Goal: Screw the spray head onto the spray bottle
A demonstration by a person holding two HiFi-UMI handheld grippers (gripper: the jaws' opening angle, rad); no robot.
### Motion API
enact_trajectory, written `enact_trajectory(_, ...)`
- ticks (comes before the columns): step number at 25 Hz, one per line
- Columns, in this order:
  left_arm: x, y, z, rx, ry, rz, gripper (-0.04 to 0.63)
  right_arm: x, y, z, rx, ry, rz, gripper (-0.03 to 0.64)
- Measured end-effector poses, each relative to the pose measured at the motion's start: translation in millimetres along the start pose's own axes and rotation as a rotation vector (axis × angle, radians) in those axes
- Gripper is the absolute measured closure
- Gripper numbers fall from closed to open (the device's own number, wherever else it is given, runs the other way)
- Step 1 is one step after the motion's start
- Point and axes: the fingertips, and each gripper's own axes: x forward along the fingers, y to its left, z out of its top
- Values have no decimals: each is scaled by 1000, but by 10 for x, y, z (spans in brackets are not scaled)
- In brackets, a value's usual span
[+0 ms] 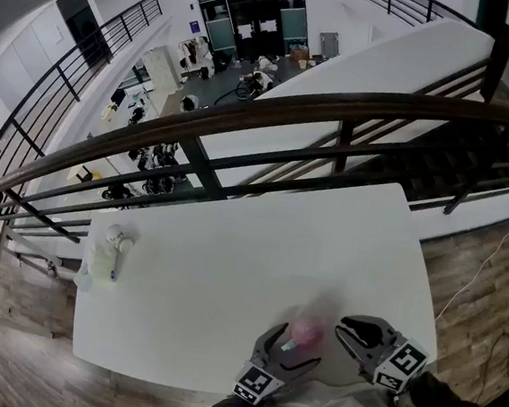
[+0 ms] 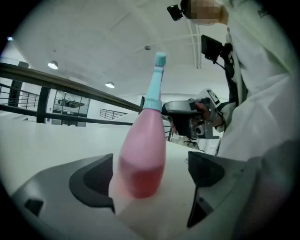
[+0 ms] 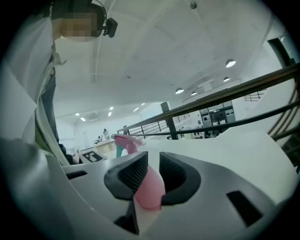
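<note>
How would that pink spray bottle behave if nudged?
The spray bottle would probably tip easily: it is tall and slim. Darker pink only near its base suggests little liquid, so likely light. Its smooth sides may slip.

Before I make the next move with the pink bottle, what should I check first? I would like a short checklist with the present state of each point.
1. The right gripper holds the pink bottle: ok, its jaws are closed on a pink part of it.
2. The left gripper grips the bottle: not ok, its jaws are wide apart and the bottle stands between them unpressed.
3. The spray head sits on the neck: ok, the teal head is on top.
4. The head is screwed fully tight: cannot tell.
5. There is room on the table around the bottle: ok, the pale bottle is far off near the left edge.
</note>
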Motion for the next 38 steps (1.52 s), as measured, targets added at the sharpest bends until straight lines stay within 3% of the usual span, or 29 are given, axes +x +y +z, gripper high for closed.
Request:
enact_trajectory(3, 188, 40, 37, 73, 1, -6, 101, 101, 57, 80, -84, 14, 31, 566)
enact_trajectory(7, 351, 70, 71, 126, 23, -21, 91, 131, 234, 45, -378, 144, 92, 569)
enact_trajectory(9, 387, 64, 94, 122, 23, -31, 91, 91, 226, 105, -380, 103, 61, 595)
enact_trajectory(12, 434, 46, 72, 137, 56, -39, 91, -1, 105, 151, -263, 21, -11, 621)
enact_trajectory(14, 456, 62, 59, 131, 72, -33, 94, -30, 72, 78, -206, 16, 5, 620)
enact_trajectory(15, 461, 71, 53, 128, 77, -31, 99, -23, 100, 33, -190, 30, 40, 596)
enact_trajectory(17, 468, 77, 46, 128, 80, -34, 158, 16, 194, -41, -194, 76, 127, 344)
enact_trajectory(18, 471, 69, 44, 129, 80, -42, 158, 38, 251, -70, -226, 107, 168, 322)
enact_trajectory(24, 463, -53, 15, 144, 94, -133, 160, 322, 603, -147, -494, 236, 339, 328)
enact_trajectory(26, 469, -46, 29, 133, 90, -130, 160, 327, 622, -168, -550, 241, 349, 464)
enact_trajectory(27, 472, -46, 34, 129, 89, -127, 160, 311, 626, -166, -551, 236, 335, 495)
enact_trajectory(29, 477, -51, 32, 136, 90, -116, 160, 293, 624, -138, -509, 228, 269, 495)
enact_trajectory(33, 516, 84, 50, 126, 84, -24, 160, 398, 508, -96, -293, 225, -27, 497)
enact_trajectory(35, 521, 133, 65, 113, 79, 9, 160, 433, 494, -47, -279, 189, -133, 497)
enact_trajectory(36, 522, 134, 67, 111, 77, 12, 160, 419, 505, -9, -320, 150, -142, 497)
enact_trajectory(38, 525, 110, 63, 114, 79, -8, 160, 357, 555, 44, -410, 63, -69, 476)
